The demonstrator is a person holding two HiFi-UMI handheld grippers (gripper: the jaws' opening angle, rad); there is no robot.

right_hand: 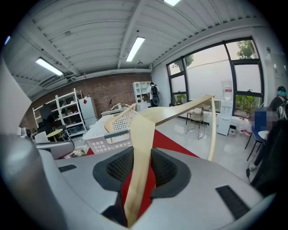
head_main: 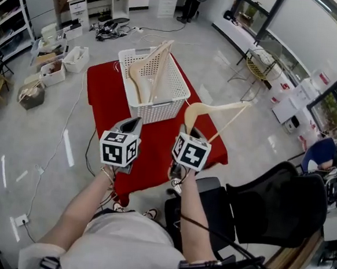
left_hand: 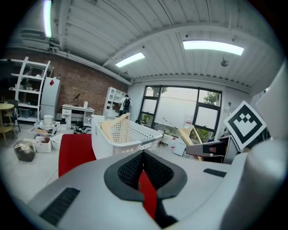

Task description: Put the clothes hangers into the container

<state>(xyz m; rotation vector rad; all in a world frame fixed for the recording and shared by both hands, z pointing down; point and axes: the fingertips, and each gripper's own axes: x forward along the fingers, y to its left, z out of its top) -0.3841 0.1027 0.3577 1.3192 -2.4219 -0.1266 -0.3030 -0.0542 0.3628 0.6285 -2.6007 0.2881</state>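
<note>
A white perforated basket (head_main: pixel 153 109) stands on the red table (head_main: pixel 105 91), with wooden hangers (head_main: pixel 147 71) leaning inside it. My right gripper (head_main: pixel 187 129) is over the table's near right corner, shut on one arm of another wooden hanger (head_main: pixel 217 110) that juts up and to the right. In the right gripper view this hanger (right_hand: pixel 180 110) rises from between the pads of the gripper (right_hand: pixel 139 157), and the basket (right_hand: pixel 110 137) lies ahead to the left. My left gripper (head_main: pixel 133 122) hovers just short of the basket, its jaws (left_hand: pixel 143 155) shut on nothing. The basket (left_hand: pixel 121 134) fills the view ahead.
A black office chair (head_main: pixel 268 197) stands close at the right, beside the person. Small white bins (head_main: pixel 61 64) and cables (head_main: pixel 110 28) lie on the floor to the far left. A yellow chair (head_main: pixel 258 68) stands by the windows.
</note>
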